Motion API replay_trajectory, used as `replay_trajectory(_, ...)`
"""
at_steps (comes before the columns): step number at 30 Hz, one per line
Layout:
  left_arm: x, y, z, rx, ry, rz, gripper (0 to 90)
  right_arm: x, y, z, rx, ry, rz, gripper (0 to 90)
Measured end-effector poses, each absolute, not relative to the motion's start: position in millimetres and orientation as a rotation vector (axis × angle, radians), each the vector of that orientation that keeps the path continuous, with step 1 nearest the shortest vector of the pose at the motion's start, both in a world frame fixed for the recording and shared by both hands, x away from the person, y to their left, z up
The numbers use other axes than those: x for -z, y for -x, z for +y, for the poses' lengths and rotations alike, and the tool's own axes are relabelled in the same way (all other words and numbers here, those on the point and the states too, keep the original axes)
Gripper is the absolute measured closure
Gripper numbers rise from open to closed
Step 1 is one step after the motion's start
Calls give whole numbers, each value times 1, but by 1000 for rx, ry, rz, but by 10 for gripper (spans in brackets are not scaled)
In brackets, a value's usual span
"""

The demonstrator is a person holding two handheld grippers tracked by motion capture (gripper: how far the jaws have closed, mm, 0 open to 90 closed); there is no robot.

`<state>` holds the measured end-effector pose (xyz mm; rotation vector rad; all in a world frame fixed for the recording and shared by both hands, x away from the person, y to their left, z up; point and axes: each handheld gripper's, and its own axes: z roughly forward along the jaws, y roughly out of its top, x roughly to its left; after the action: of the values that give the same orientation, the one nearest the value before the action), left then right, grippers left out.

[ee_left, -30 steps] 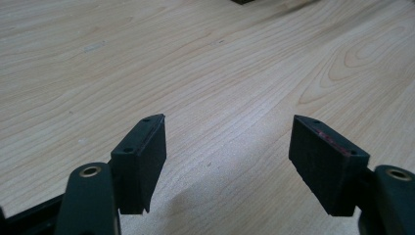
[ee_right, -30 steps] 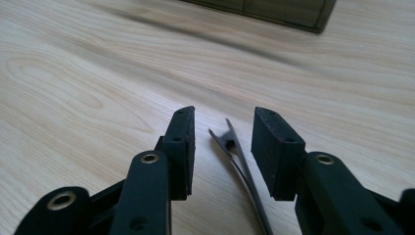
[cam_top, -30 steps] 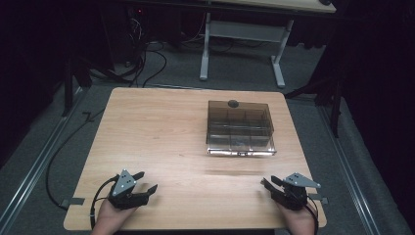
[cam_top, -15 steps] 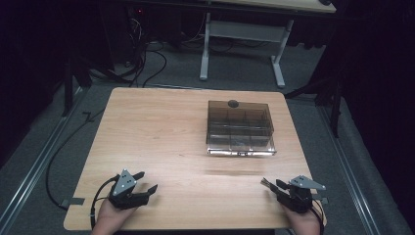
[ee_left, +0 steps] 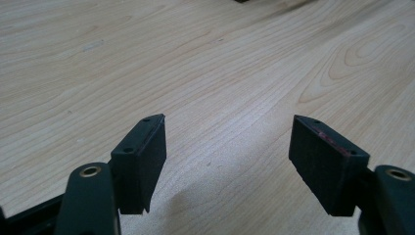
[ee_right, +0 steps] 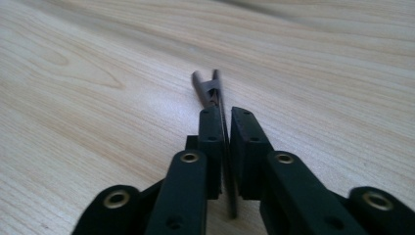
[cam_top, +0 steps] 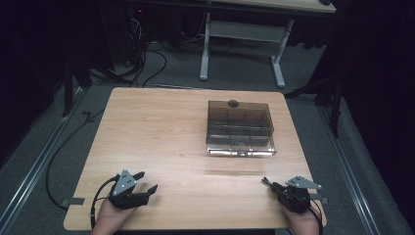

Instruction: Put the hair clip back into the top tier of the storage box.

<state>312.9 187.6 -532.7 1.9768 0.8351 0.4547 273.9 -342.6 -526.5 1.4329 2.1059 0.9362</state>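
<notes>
Right tongs (ee_right: 222, 147) have just been closing and now pinch thin tweezers (ee_right: 208, 88), well short of the compartment box (cam_top: 240, 128). Left tongs (ee_left: 227, 152) gape wide over bare tabletop (cam_top: 161, 137).

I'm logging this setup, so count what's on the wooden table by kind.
Grippers: 2, left gripper and right gripper
Tweezers: 1
Clear compartment box: 1
Small dark knob on the box: 1
Total: 5

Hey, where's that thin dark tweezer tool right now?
The tweezer tool sits clamped between the jaws of the right gripper, low over the table's near right corner, tips pointing toward the divided box.
</notes>
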Motion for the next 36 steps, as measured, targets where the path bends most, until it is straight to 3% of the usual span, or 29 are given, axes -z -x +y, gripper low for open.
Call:
replay_trajectory(14, 533, -313, 188, -456, -1976, 838, 306, 514, -272, -338, -980, -1384, 2066, 870)
replay_trajectory(28, 533, -312, 188, -457, -1968, 837, 306, 519, -290, -276, -1004, -1288, 2199, 869)
replay_trajectory(36, 532, -312, 188, -453, -1976, 826, 306, 523, -292, -272, -972, -1307, 2203, 868)
